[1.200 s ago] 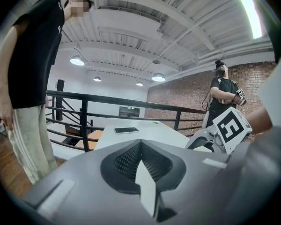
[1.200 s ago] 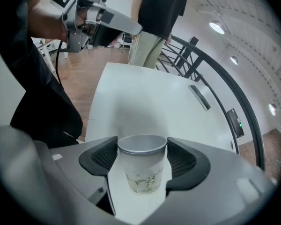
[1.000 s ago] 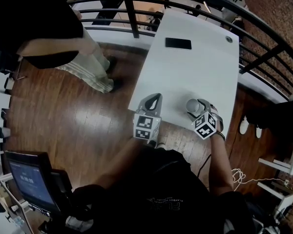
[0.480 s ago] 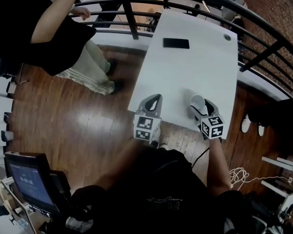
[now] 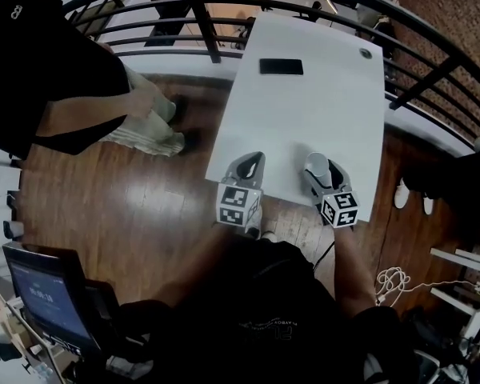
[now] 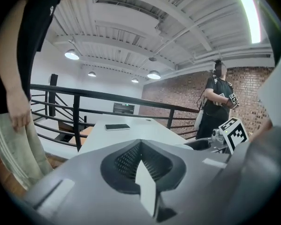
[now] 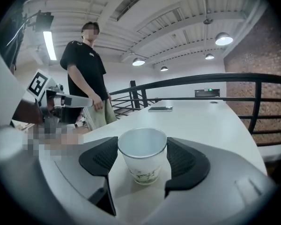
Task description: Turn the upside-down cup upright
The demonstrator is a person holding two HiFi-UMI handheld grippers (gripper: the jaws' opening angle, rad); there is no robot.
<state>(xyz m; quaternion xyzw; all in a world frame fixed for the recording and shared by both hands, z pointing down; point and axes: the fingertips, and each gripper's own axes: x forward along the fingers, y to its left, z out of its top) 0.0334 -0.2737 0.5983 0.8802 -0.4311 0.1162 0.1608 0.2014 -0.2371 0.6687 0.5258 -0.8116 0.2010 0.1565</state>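
Left gripper: jaws together, nothing between them, pointing slightly downward. Right gripper: jaws wide, pads pressed on both sides of the upright cup

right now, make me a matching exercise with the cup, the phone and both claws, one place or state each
Things:
1. cup
2. phone
3. left claw
4. right claw

Places or states:
a. lying flat at the far end of the table
b. shut, nothing in it
c. upright, mouth up
d. closed around the cup

Pairs: 1-c, 2-a, 3-b, 4-d
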